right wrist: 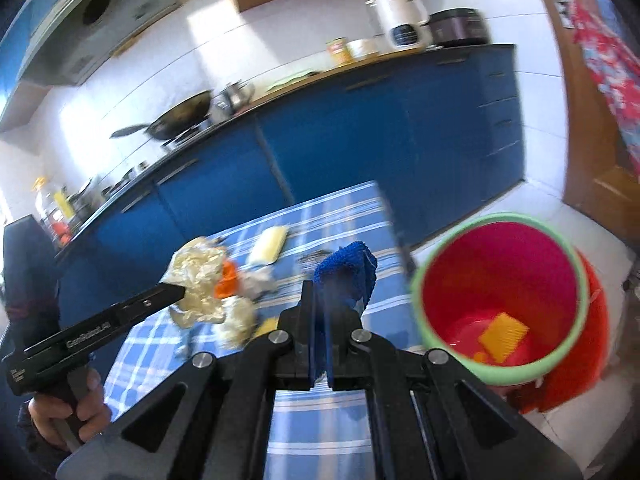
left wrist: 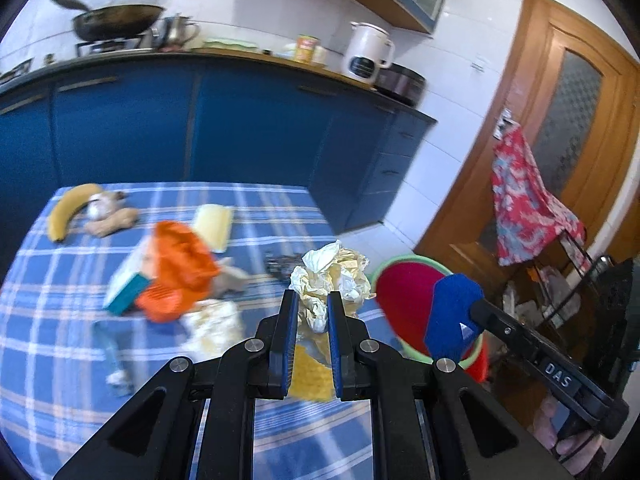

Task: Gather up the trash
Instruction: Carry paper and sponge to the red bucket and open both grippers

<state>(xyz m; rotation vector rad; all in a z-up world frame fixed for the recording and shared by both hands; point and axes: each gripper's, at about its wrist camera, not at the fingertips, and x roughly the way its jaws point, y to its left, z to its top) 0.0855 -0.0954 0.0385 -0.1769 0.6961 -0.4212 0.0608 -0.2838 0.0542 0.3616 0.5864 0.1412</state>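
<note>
Only the left wrist view showed the far left of the blue-and-white checked worktop (left wrist: pixel 48 312), where a yellow banana (left wrist: pixel 66 210) lay beside a knobbly piece of ginger (left wrist: pixel 112 222), with a crumpled orange plastic bag (left wrist: pixel 180 270) over a white-and-teal carton (left wrist: pixel 126 280) nearer the middle. A pale yellow rectangular sponge (left wrist: pixel 214 226) lay just beyond them. The left gripper (left wrist: pixel 313 304) had its fingers closed narrowly on a crumpled ball of white and cream paper (left wrist: pixel 332 276), held above the worktop. To its right, the right gripper (left wrist: pixel 454 316) pinched a folded blue knitted cloth (left wrist: pixel 452 308) in front of a red plastic bin with a green rim (left wrist: pixel 394 266); white letters on that tool's black body read "DAS".

From the right wrist view, the left gripper (right wrist: pixel 180 292) entered from the left with the crumpled paper (right wrist: pixel 198 280) at its tip, and raised lettering on its body seemed to read "GenRobot.AI", though blurred. The right gripper (right wrist: pixel 318 300) had its fingers nearly together on the blue cloth (right wrist: pixel 348 274), held near the worktop's (right wrist: pixel 304 412) right edge and beside the bin (right wrist: pixel 420 320). Only this view looked down into the bin, where a ridged yellow piece (right wrist: pixel 504 338) lay on the red bottom. The white electric kettle (right wrist: pixel 400 20) on the counter carried a dark label too blurred to read.
</note>
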